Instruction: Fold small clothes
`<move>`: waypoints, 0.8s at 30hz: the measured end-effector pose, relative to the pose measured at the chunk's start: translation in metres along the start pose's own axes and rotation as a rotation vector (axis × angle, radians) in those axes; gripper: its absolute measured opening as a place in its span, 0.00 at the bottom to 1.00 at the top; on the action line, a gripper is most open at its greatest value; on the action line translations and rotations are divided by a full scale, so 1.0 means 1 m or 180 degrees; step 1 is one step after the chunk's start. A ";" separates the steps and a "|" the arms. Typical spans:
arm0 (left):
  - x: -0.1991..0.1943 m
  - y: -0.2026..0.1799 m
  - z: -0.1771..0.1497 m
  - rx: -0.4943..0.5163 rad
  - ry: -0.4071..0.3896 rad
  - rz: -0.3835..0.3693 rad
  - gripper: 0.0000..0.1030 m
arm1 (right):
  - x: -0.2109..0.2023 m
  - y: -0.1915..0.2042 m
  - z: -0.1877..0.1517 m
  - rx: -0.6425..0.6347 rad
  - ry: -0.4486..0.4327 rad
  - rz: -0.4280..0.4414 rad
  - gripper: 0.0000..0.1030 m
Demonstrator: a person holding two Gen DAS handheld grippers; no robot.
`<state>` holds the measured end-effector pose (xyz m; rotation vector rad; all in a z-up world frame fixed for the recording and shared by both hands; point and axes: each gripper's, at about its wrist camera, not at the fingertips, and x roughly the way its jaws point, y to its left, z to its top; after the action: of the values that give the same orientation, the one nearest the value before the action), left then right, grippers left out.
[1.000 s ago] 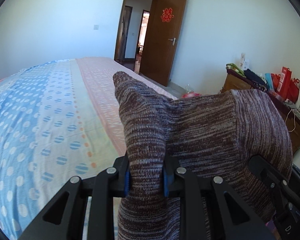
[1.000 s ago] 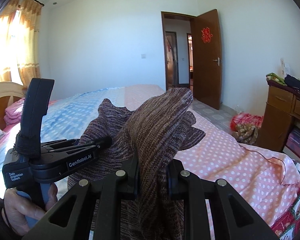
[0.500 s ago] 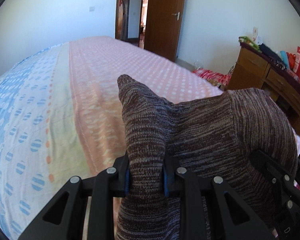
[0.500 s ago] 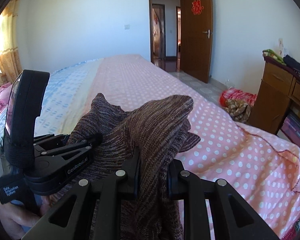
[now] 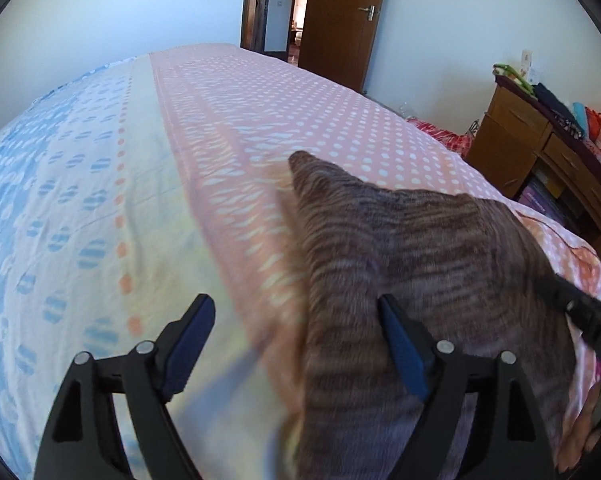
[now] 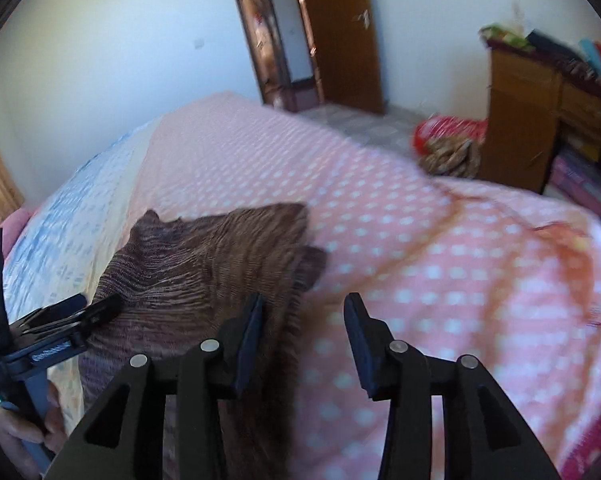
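A brown knitted garment (image 5: 412, 264) lies folded on the pink dotted bedsheet (image 5: 300, 112). It also shows in the right wrist view (image 6: 204, 272). My left gripper (image 5: 296, 340) is open; the garment's edge lies against its right finger, not pinched. My right gripper (image 6: 304, 340) is open; the garment's right edge lies beside its left finger. The left gripper also shows at the lower left of the right wrist view (image 6: 60, 316), open, beside the garment.
The bed's left part is blue and cream patterned sheet (image 5: 60, 200). A wooden dresser (image 5: 540, 148) with clutter stands right of the bed. An open brown door (image 5: 340, 20) is at the far end. A red bundle (image 6: 448, 144) lies on the floor.
Both grippers have opened and let go of the garment, which has dropped onto the bed. Both views tilted down and are motion blurred.
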<state>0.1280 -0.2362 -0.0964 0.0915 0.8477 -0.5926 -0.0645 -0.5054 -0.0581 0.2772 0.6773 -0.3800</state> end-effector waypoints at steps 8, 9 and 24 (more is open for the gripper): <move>-0.051 0.015 -0.063 -0.0148 0.0078 -0.0372 0.88 | -0.093 0.018 -0.062 -0.0456 -0.0044 0.0337 0.42; -0.052 0.011 -0.070 -0.0131 0.0119 -0.0404 0.88 | -0.093 0.021 -0.068 -0.0447 0.0024 0.0376 0.42; -0.057 -0.037 -0.115 0.0599 0.0187 -0.0024 0.53 | -0.060 0.027 -0.094 -0.0509 0.0363 0.0234 0.05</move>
<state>0.0012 -0.2066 -0.1259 0.2781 0.8479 -0.6788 -0.1479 -0.4316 -0.0857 0.1720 0.8027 -0.2394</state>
